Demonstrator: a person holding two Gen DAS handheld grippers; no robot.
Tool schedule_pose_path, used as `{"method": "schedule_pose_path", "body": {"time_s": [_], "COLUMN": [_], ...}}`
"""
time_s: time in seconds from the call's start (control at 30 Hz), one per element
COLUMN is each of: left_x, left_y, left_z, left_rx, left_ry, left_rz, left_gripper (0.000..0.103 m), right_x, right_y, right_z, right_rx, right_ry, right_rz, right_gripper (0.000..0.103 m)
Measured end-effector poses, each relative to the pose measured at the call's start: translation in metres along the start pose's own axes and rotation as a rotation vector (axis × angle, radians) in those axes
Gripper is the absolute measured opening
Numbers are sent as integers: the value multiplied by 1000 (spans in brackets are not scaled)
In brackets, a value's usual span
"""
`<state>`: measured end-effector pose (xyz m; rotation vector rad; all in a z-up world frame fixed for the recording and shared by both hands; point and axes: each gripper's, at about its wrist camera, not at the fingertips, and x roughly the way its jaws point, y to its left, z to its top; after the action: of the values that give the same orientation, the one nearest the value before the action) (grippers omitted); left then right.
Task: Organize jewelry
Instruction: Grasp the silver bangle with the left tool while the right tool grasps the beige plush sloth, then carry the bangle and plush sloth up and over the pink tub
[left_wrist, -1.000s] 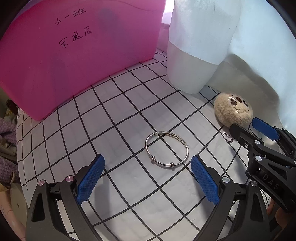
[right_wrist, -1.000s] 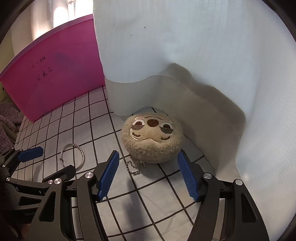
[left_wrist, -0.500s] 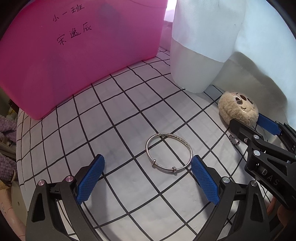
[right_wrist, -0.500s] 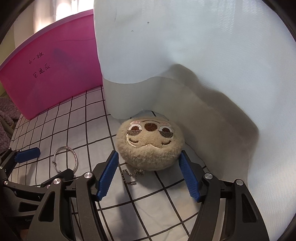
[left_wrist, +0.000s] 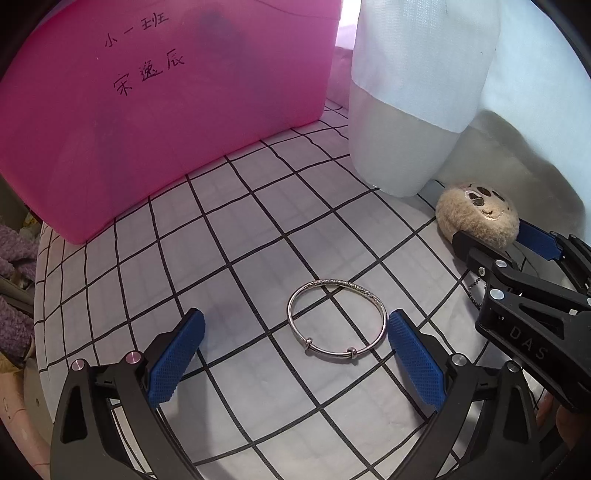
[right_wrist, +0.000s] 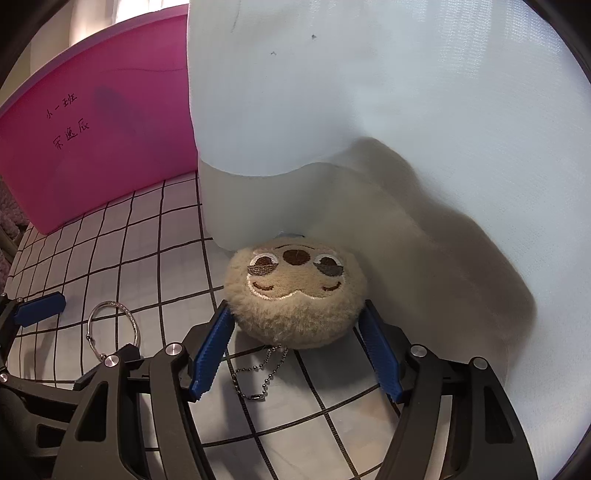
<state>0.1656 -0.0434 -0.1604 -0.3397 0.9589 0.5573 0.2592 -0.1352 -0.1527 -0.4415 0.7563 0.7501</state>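
The left gripper (left_wrist: 295, 354) hangs over the checked cloth (left_wrist: 229, 258) with its jaws wide and nothing pressed between them; the silver bangle (left_wrist: 337, 318) lies flat on the cloth between the two blue pads, close to the right-hand pad but apart from it. The right gripper (right_wrist: 295, 350) has its jaws spread on either side of the round plush keychain (right_wrist: 295, 295), whose fur comes right up to the blue pads; whether they squeeze it cannot be told, and its ball chain (right_wrist: 260, 373) trails on the cloth between the fingers. The plush sits by the cloth's far right edge, against the foot of a draped white fabric (right_wrist: 369, 110). A pink bin (left_wrist: 159, 103) with handwritten characters stands along the cloth's far edge
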Motion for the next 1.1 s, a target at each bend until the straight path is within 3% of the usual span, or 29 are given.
{"method": "schedule_pose_path", "body": {"time_s": [0.23,0.33,0.4,0.77,1.1], "left_x": [0,-4,-9,-30,-72], "left_y": [6,10,12,23,29], "left_z": [0,-1,-3,-1,6], "left_rx": [8,14,27,26,18], "left_ry": [-29,-51,-67,-108,-157], "left_rz": [-11,-16,-25,-64,-117], "left_gripper": [90,75,53,52,52], "right_x": [16,21,21,-6,-44], "right_y": [-9,-13,-15,-36,-21], "right_z": [13,21,23,10,-3], "right_rx": [23,35,43,107,148], "right_ry": [-19,-25,-35,-76,-110], "right_rz": [31,45,54,92,99], "right_gripper": [66,65,62,59,59]}}
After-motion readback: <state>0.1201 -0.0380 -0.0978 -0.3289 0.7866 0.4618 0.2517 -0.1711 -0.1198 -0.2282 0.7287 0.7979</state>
